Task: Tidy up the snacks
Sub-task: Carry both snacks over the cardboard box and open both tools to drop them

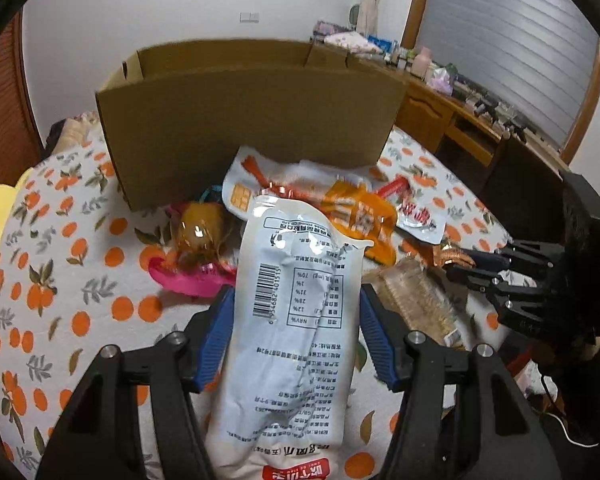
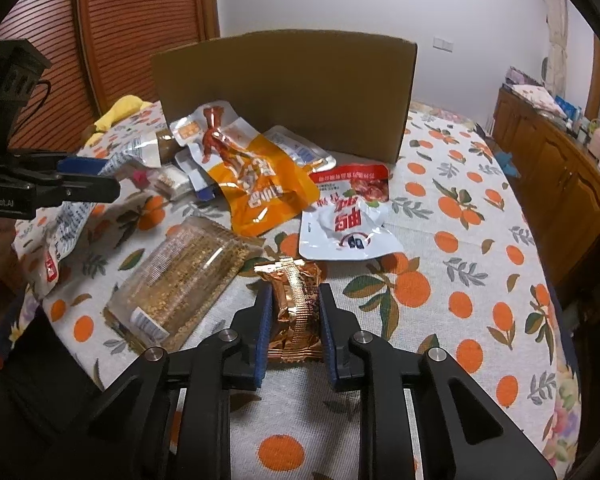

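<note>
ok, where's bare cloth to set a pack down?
Free: the tablecloth right of the red-white pouch and cardboard box, and the near edge below the right gripper. Crowded: box front, around the orange bag and clear tray.

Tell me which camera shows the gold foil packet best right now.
The right wrist view: the gold foil packet sits centred and sharp between the right gripper pads, which press on both its sides. In the left wrist view only a blurred sliver of it shows at the right gripper's tips, far to the side.
</note>
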